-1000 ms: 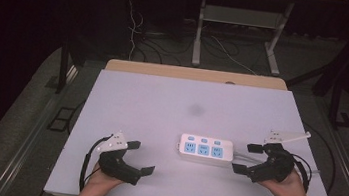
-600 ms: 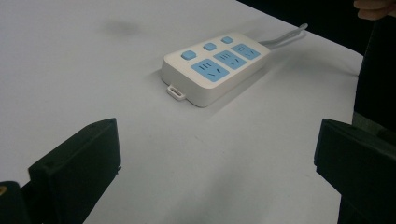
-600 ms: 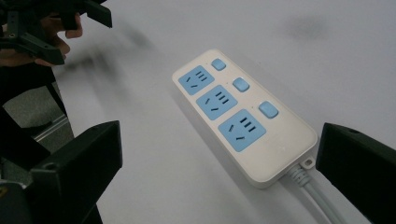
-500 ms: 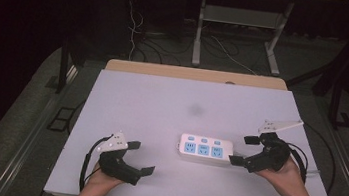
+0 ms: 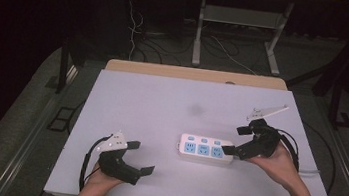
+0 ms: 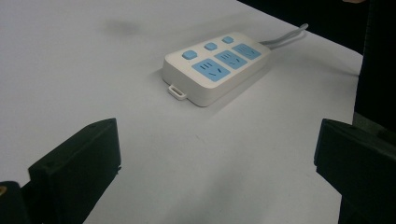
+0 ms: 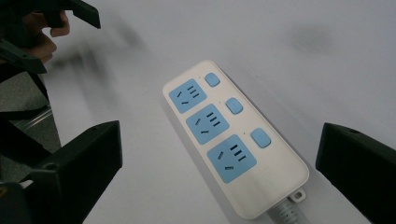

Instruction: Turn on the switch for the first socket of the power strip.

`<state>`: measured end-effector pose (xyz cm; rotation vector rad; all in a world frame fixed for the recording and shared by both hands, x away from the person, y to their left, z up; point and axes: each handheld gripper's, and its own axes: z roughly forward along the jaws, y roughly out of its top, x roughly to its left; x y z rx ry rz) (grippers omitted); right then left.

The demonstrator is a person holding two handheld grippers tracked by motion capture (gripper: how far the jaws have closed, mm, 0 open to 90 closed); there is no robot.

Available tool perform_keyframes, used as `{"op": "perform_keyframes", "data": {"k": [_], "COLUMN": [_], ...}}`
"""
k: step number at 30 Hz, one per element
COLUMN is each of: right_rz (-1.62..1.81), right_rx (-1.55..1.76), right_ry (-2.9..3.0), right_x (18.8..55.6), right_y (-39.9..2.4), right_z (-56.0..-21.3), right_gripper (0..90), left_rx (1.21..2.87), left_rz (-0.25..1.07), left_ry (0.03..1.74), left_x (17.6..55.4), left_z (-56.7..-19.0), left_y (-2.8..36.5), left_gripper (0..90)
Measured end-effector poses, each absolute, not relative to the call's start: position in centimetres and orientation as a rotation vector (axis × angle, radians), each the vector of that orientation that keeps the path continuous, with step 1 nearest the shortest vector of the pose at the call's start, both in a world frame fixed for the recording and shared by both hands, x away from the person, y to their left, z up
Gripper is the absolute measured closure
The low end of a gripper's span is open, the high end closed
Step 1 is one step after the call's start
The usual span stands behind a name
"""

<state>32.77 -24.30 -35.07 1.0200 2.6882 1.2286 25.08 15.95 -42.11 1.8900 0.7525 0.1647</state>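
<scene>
A white power strip (image 5: 205, 148) with three blue sockets and three blue switches lies flat on the white table (image 5: 162, 101), right of centre. My right gripper (image 5: 234, 139) is open at the strip's cable end, one jaw tip overlapping that end in the high view. In the right gripper view the power strip (image 7: 233, 140) lies between the wide-apart jaws, which do not touch it. My left gripper (image 5: 141, 157) is open near the front left edge, holding nothing. It points toward the power strip (image 6: 217, 65), well short of it.
A grey cable (image 6: 285, 37) leaves the strip's far end toward the table's right edge. A wooden strip (image 5: 195, 74) borders the table's far side. Behind it stand metal frame legs (image 5: 199, 35) with loose cables on the dark floor.
My right gripper has moved left and slightly away from me, up to the strip's cable end. The left gripper and the strip have stayed still.
</scene>
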Motion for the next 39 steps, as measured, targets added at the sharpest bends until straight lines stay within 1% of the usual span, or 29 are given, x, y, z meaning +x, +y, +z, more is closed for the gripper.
{"op": "perform_keyframes", "data": {"k": [31,33,35,37,39], "right_rz": [1.143,1.143,1.130,1.123,1.122], "right_rx": [1.039,1.031,1.033,1.034,1.030], "right_ry": [2.787,2.796,2.794,2.792,2.793], "right_x": [36.1,36.3,36.5,36.6,36.7], "right_y": [-22.0,-22.1,-22.1,-22.1,-22.2], "right_z": [-38.0,-38.2,-38.3,-38.4,-38.5], "right_gripper": [0.4,5.6,6.2,15.7,15.8], "left_rx": [1.900,1.903,1.904,1.904,1.907], "left_rz": [0.155,0.156,0.156,0.155,0.150], "left_ry": [0.756,0.753,0.752,0.753,0.752], "left_x": [25.2,25.2,25.2,25.2,25.3], "left_z": [-42.3,-42.3,-42.3,-42.3,-42.3], "left_y": [15.9,15.9,15.9,15.9,15.9], "left_gripper": [0.0,0.0,0.0,0.0,0.0]}}
